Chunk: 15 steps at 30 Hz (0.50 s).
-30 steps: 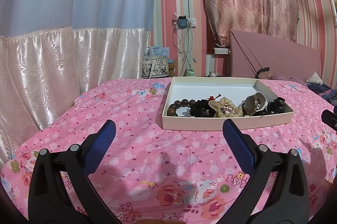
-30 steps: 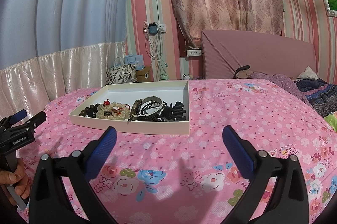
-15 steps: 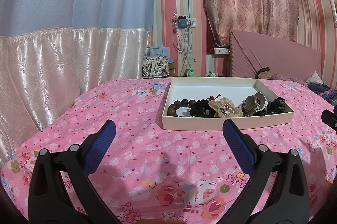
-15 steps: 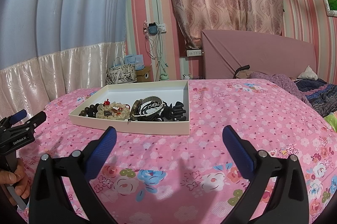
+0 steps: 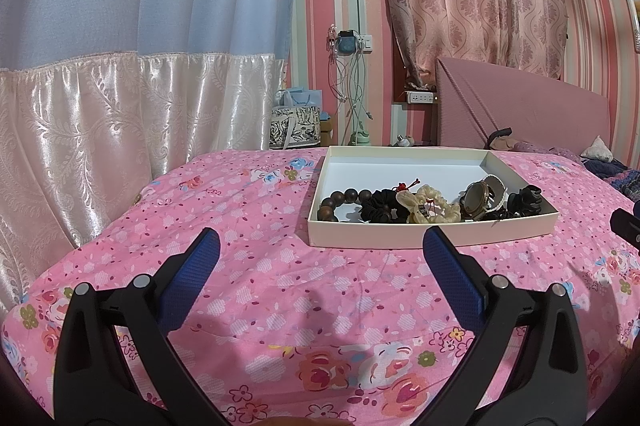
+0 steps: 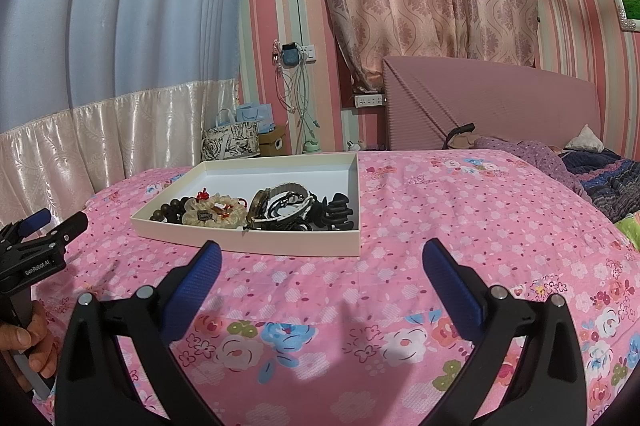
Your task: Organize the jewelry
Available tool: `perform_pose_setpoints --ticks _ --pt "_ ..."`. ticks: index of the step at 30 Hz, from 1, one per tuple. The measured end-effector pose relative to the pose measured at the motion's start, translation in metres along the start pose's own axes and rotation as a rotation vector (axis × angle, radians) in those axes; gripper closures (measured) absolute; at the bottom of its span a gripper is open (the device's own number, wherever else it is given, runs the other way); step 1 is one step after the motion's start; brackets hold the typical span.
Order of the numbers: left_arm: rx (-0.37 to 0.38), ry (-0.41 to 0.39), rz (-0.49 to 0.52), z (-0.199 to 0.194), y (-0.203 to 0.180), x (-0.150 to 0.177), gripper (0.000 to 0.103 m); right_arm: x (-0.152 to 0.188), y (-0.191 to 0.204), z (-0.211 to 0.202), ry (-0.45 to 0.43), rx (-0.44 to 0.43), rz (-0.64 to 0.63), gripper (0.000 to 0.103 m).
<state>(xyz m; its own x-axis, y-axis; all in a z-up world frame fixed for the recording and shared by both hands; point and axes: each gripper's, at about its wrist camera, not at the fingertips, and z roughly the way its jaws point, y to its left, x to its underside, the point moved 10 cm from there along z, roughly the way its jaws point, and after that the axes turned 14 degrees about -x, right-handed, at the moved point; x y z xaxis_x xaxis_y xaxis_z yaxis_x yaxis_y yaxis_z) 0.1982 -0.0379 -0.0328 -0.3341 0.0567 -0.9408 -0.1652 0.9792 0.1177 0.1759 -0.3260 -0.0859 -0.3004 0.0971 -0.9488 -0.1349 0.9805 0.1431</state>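
A shallow white box [image 5: 400,238] [image 6: 256,240] lies on the pink floral bedspread. Along its near side lie a dark wooden bead bracelet [image 5: 340,199] [image 6: 170,208], a black scrunchie [image 5: 380,205], a cream scrunchie [image 5: 430,203] [image 6: 218,209], a watch [image 5: 474,195] [image 6: 262,205] and a black hair claw [image 5: 526,197] [image 6: 336,214]. My left gripper [image 5: 320,250] is open and empty, just short of the box. My right gripper [image 6: 320,254] is open and empty, at the box's near right corner. The left gripper also shows at the left edge of the right wrist view [image 6: 36,250].
The bedspread [image 5: 260,286] [image 6: 460,226] runs to a pink headboard [image 6: 488,105] at the back. Dark clothes [image 6: 592,181] lie at the far right. Curtains hang on the left, and bags [image 5: 296,127] stand beyond the bed's far edge.
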Motion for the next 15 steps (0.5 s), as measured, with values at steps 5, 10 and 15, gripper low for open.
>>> perform_pose_setpoints --ticks 5,10,15 --pt "0.0 0.0 0.0 0.0004 0.0003 -0.0001 0.003 0.0 0.0001 0.0002 0.0 0.0 0.0 0.003" --pt "0.0 0.0 0.001 0.0007 0.0003 -0.0004 0.003 0.0001 0.0005 0.0006 0.002 0.001 -0.003 0.003" --pt "0.001 0.003 0.002 0.002 -0.0007 -0.0007 0.003 0.0006 -0.0006 -0.0001 0.004 0.001 -0.003 0.003"
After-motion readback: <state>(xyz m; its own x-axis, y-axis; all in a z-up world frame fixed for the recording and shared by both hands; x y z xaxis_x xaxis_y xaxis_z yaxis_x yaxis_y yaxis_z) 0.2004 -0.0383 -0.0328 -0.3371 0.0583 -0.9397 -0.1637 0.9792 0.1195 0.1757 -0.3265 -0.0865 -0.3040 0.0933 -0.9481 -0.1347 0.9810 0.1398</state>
